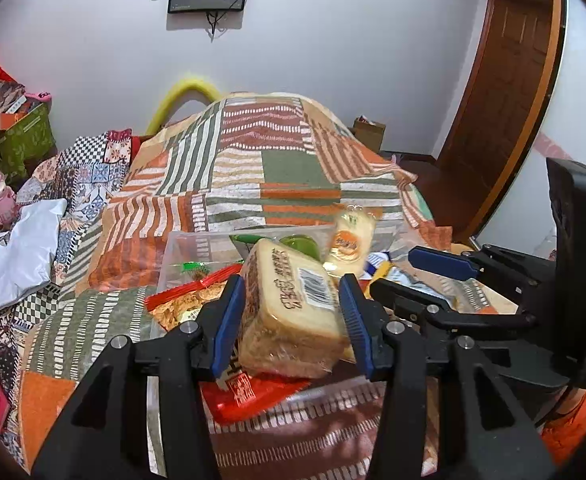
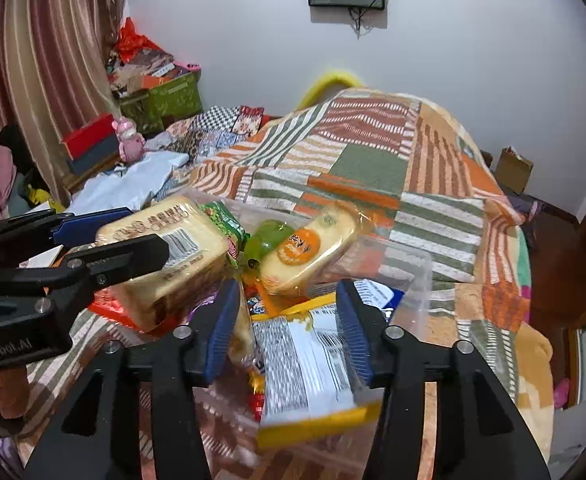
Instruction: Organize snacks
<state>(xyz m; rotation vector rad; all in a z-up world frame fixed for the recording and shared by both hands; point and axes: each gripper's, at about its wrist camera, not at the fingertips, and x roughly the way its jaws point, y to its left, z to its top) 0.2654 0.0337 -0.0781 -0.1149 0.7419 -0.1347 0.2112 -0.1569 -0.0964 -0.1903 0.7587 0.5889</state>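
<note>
**Holding one snack firmly and the other almost loose, above a clear plastic storage box (image 2: 417, 276).**

Nearest, at 6 o'clock in the right wrist view: partly open right gripper (image 2: 289, 292), with a blurred white and yellow foil packet with barcode (image 2: 309, 364) between the pads but seemingly not pressed by them. Could slide out crooked and land on the box rim or on the striped patchwork bedspread (image 2: 365, 168). At 9 o'clock: left gripper (image 1: 291, 284), closed on a pale wrapped loaf of sliced bread with barcode label (image 1: 289, 320) and clamping its soft sides. Could squash it, or tip it out by a corner. Farther, at 12 o'clock inside the box: a small wrapped cake with round orange sticker (image 2: 309, 248), leaning, easily knocked over by anything dropped.
</note>
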